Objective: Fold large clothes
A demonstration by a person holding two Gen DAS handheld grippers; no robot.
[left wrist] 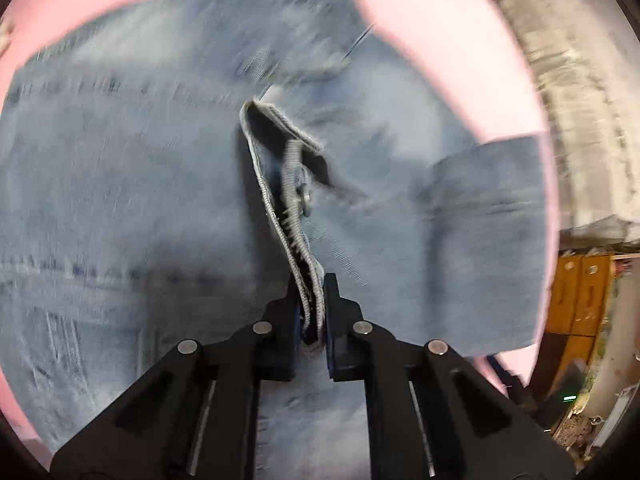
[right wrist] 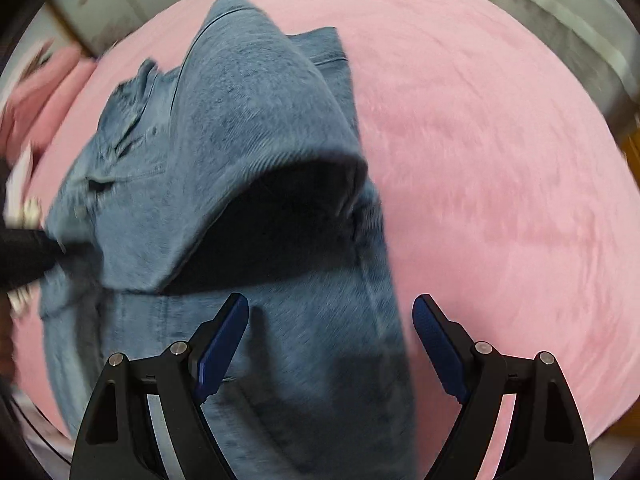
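Observation:
A pair of light blue jeans (left wrist: 120, 184) lies spread on a pink cover (left wrist: 452, 36). My left gripper (left wrist: 311, 300) is shut on the waistband edge of the jeans (left wrist: 296, 240), which rises from the cloth near the metal button (left wrist: 306, 200). In the right wrist view the jeans (right wrist: 240, 128) are folded over, and one fold stands up in a dark arch (right wrist: 288, 216). My right gripper (right wrist: 331, 320) hangs open above the lower part of the jeans, its blue pads (right wrist: 224, 340) apart with nothing pressed between them. The left gripper shows as a black shape (right wrist: 28, 256) at the left edge.
The pink cover (right wrist: 500, 160) stretches wide to the right of the jeans. Beyond its right edge are a pale wall (left wrist: 576, 92), orange-brown furniture (left wrist: 580, 292) and clutter low down. Pink and white items (right wrist: 28, 92) lie at the far left.

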